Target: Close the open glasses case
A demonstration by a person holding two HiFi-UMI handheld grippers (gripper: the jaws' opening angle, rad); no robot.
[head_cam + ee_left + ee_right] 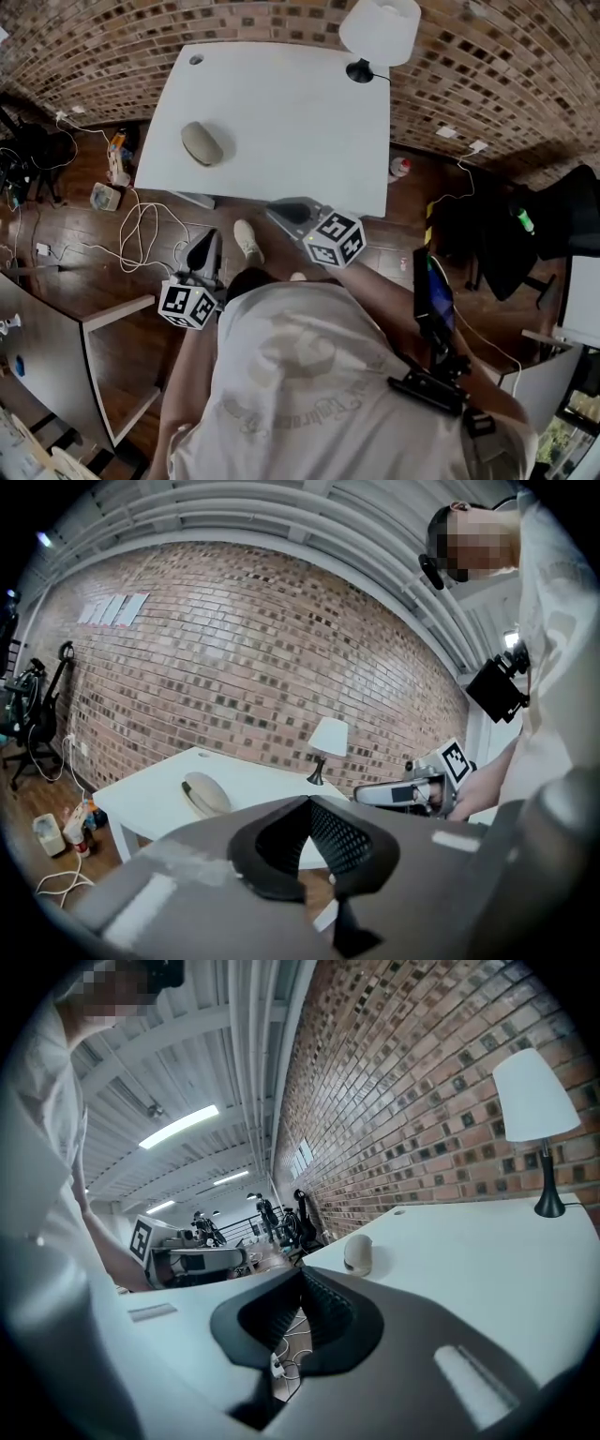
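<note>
Head view puts the glasses case (pixel 202 143) on the white tabletop (pixel 281 122), well apart from the lamp (pixel 378 33) and toward the opposite side edge, with nothing else near it. The left claw (pixel 208 242) and right claw (pixel 281 211) both hang off the tabletop, at the edge farthest from the lamp, close to the person's body and not touching the case. In each gripper view the two jaws meet at the tip with nothing between them, so both claws are pressed together and empty.

The case is a rounded, pale, oval shell. The left gripper view shows a dark line along its side, which suggests the lid is ajar, though how far cannot be told. It looks light and stiff, with a smooth skin, so it will probably slide across the slick tabletop if pushed sideways instead of folding shut. A sensible hold would be one claw steadying the lower half at the end nearer the lamp. The other would press straight down on the lid's crown, near the free long edge and away from the hinge. A sprung hinge may snap, so pressure should be gentle.
</note>
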